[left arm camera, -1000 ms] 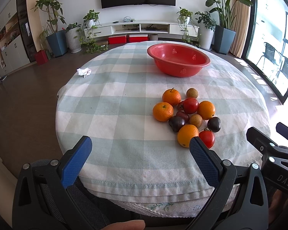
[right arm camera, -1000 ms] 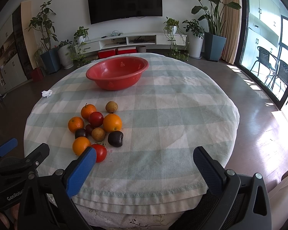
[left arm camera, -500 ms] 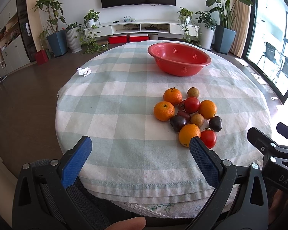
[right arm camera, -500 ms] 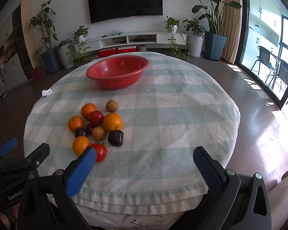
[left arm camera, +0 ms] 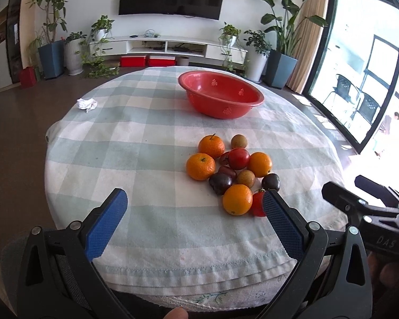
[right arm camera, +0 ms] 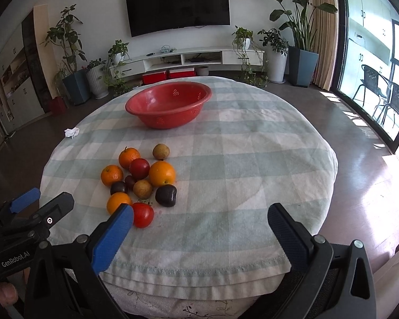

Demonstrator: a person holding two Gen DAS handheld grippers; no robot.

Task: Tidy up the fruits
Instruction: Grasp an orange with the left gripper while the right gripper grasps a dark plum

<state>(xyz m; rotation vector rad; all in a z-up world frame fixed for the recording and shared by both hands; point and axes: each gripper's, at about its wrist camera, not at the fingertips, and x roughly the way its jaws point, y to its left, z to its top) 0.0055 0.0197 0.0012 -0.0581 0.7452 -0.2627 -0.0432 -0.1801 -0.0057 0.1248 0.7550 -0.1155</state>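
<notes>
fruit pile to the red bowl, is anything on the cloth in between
Nothing visible. Between the fruit pile and the red bowl lies only bare checked cloth. The crumpled tissue sits off to the left, clear of that path. Both claws, left and right, are open and empty.

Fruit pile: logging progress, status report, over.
Both claws, left and right, open, empty. Fruit pile on the cloth, red bowl empty. Nothing in the way.
</notes>
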